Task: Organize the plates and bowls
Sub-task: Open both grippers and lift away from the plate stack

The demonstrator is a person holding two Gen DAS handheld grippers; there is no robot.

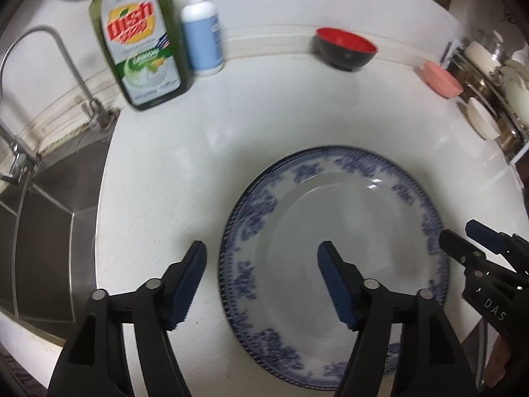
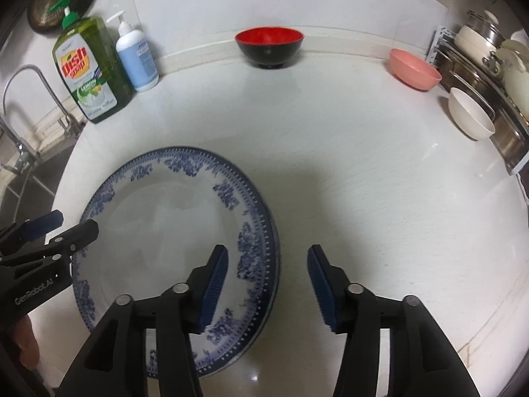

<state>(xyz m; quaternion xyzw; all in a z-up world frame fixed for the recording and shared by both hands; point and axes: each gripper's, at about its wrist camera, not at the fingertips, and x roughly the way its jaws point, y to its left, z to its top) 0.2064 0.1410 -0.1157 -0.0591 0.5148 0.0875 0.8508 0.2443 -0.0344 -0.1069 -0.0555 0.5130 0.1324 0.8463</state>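
Observation:
A large white plate with a blue floral rim (image 1: 334,218) (image 2: 175,231) lies flat on the white counter; its doubled edge hints at a second plate beneath. My left gripper (image 1: 264,271) is open, its fingers astride the plate's left rim, one over the counter and one over the plate. My right gripper (image 2: 267,281) is open too and straddles the plate's right rim. Each shows in the other's view: right gripper (image 1: 463,233), left gripper (image 2: 69,223). A red-and-black bowl (image 1: 345,48) (image 2: 269,46), a pink bowl (image 1: 441,77) (image 2: 413,69) and a white bowl (image 1: 482,117) (image 2: 469,112) stand farther back.
A metal dish rack (image 1: 496,76) (image 2: 476,69) holding white crockery lines the right edge. A green dish-soap bottle (image 1: 142,39) (image 2: 89,69) and a white pump bottle (image 1: 201,33) (image 2: 137,59) stand at the back left. The steel sink (image 1: 49,231) with its faucet (image 1: 49,66) lies left.

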